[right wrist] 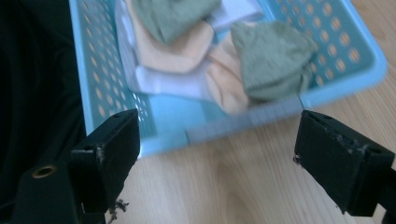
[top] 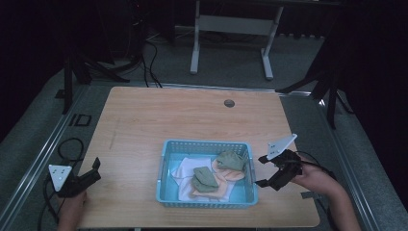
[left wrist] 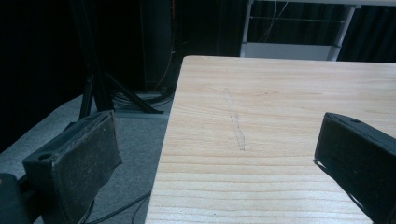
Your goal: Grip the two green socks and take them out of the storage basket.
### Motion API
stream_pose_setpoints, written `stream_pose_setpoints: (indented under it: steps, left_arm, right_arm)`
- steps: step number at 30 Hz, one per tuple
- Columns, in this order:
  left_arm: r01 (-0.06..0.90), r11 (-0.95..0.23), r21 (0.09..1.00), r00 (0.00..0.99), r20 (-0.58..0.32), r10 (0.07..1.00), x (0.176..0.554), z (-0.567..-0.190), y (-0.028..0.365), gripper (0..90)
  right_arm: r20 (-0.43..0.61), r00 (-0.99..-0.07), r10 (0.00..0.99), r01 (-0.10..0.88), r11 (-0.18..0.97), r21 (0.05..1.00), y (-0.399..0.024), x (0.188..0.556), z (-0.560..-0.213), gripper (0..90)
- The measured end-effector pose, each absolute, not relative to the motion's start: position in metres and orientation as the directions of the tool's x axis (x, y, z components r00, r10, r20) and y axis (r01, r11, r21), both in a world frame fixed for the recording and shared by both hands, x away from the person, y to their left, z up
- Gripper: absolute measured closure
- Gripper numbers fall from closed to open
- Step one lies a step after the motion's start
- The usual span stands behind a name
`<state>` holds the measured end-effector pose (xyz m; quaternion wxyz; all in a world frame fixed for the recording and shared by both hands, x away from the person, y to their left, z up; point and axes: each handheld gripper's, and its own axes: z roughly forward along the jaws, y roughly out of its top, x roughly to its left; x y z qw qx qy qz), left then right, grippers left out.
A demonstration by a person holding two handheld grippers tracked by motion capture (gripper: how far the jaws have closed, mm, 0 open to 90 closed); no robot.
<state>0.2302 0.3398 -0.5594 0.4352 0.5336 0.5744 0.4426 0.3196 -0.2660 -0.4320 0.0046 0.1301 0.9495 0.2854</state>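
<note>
At the left edge of the table (top: pixel 144 115), near its front corner, the left gripper (top: pixel 94 171) is held low, with its jaws spread wide and nothing between them; in the left gripper view only bare wood is seen ahead of it. More to the right, near the front edge, a light blue basket (top: pixel 163 163) is placed, and a small pile of socks is lying inside it: a white cloth (top: pixel 190 168) at the bottom, peach socks (top: pixel 226 173) over it, and two green socks, one in the middle (top: pixel 204 178) and one (top: pixel 231 161) closer to the right wall. Just beside this wall the right gripper (top: pixel 263 171) is held, also wide apart and empty, pointed at the basket. The socks are judged to be light, soft and limp, not fragile. It is probably best that the near green sock is pinched on its raised fold, so that only one layer is lifted.
</note>
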Motion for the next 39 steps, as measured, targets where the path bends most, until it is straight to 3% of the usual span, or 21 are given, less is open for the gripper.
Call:
stream_pose_setpoints:
  steps: [25, 39]
  left_arm:
    - [0.230, 0.045, 0.972, -0.046, -0.036, 0.998, 0.230, -0.559, 0.341, 0.5]
    - [0.233, 0.052, 0.971, -0.042, -0.044, 0.998, 0.231, -0.559, 0.342, 0.5]
  right_arm:
    - [0.061, -0.994, 0.095, 0.112, 0.879, 0.464, -0.165, 0.327, -0.451, 13.7]
    - [0.075, -0.997, 0.012, 0.044, 0.900, 0.434, -0.120, 0.328, -0.465, 18.8]
